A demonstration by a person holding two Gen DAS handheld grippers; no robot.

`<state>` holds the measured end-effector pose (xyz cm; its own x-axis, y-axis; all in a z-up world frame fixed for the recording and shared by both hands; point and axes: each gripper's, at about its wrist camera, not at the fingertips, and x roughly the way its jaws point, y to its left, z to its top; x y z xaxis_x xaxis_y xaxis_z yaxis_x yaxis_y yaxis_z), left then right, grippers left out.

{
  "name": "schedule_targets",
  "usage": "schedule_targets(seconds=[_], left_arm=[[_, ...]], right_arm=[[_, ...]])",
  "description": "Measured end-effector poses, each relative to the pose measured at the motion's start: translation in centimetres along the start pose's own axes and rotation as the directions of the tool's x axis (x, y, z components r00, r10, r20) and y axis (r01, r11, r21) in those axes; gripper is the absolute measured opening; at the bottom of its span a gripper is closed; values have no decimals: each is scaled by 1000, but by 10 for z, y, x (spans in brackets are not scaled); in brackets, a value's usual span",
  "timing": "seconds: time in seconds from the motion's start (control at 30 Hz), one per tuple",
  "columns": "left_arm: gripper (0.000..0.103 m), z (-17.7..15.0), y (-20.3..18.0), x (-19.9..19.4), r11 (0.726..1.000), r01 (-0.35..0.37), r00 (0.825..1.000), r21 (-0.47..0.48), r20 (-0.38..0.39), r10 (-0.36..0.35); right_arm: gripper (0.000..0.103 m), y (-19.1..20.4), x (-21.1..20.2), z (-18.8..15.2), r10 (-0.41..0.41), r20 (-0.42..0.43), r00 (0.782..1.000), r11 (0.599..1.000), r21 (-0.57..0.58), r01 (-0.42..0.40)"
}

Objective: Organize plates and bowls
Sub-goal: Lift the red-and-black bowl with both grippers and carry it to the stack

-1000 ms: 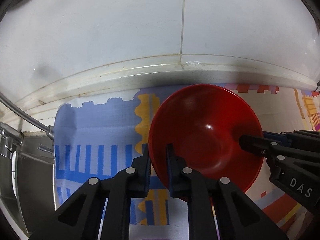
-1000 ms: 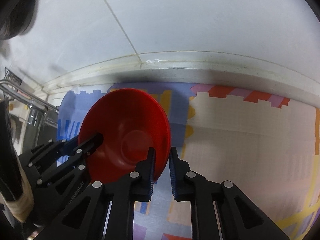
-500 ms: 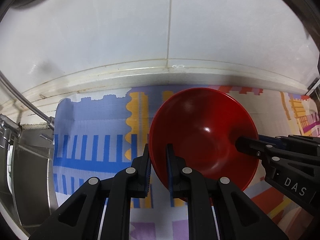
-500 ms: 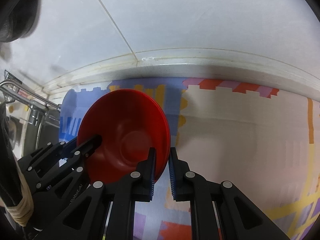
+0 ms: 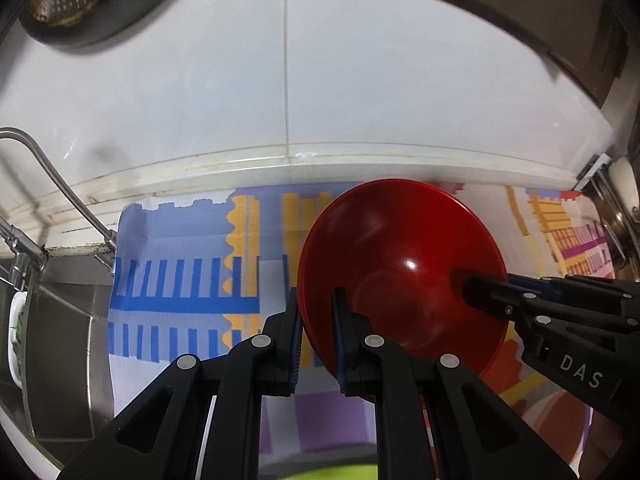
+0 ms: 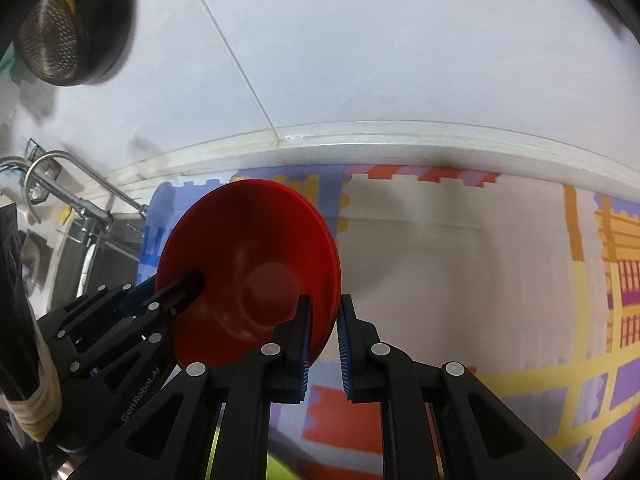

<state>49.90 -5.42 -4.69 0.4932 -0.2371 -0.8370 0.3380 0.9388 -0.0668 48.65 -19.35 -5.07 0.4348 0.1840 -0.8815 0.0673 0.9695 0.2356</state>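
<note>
A red bowl (image 5: 404, 268) hangs in the air above the patterned counter mat, gripped from both sides. My left gripper (image 5: 316, 320) is shut on its left rim. My right gripper (image 6: 322, 328) is shut on the opposite rim of the bowl (image 6: 256, 276). Each gripper shows in the other's view, the right one (image 5: 472, 284) at the bowl's right side and the left one (image 6: 188, 284) at its left. A yellow-green object (image 5: 340, 472) peeks in at the bottom edge, mostly hidden below the fingers.
A colourful mat (image 5: 184, 264) covers the counter up to the white tiled wall (image 5: 280, 80). A steel sink (image 5: 52, 320) with a tap (image 5: 52, 172) lies to the left. A dark strainer (image 6: 60, 28) hangs high on the wall. A metal rack (image 5: 612, 216) stands at the right.
Both grippers have lifted the red bowl up and back from the mat. More of the wall, the strainer and the near mat have come into view.
</note>
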Motion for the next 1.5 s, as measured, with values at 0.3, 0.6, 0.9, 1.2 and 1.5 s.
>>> schedule_targets(seconds=[0.3, 0.6, 0.9, 1.2, 1.5], left_arm=[[15, -21, -31, -34, 999, 47, 999, 3, 23, -47], [15, -44, -66, -60, 993, 98, 995, 62, 25, -99], [15, -65, -99, -79, 979, 144, 989, 143, 23, -149], [15, -86, -133, -86, 959, 189, 981, 210, -3, -193], [15, -103, -164, -83, 938, 224, 975, 265, -51, -218]], right_arm=[[14, -14, -43, -29, -7, 43, 999, 1000, 11, 7], [14, -30, -82, -66, -41, 90, 995, 999, 27, 39], [14, -49, -121, -110, -95, 139, 986, 994, 73, 85], [14, -68, -145, -147, -145, 153, 978, 983, 131, 125], [14, -93, -156, -177, -184, 136, 973, 968, 196, 156]])
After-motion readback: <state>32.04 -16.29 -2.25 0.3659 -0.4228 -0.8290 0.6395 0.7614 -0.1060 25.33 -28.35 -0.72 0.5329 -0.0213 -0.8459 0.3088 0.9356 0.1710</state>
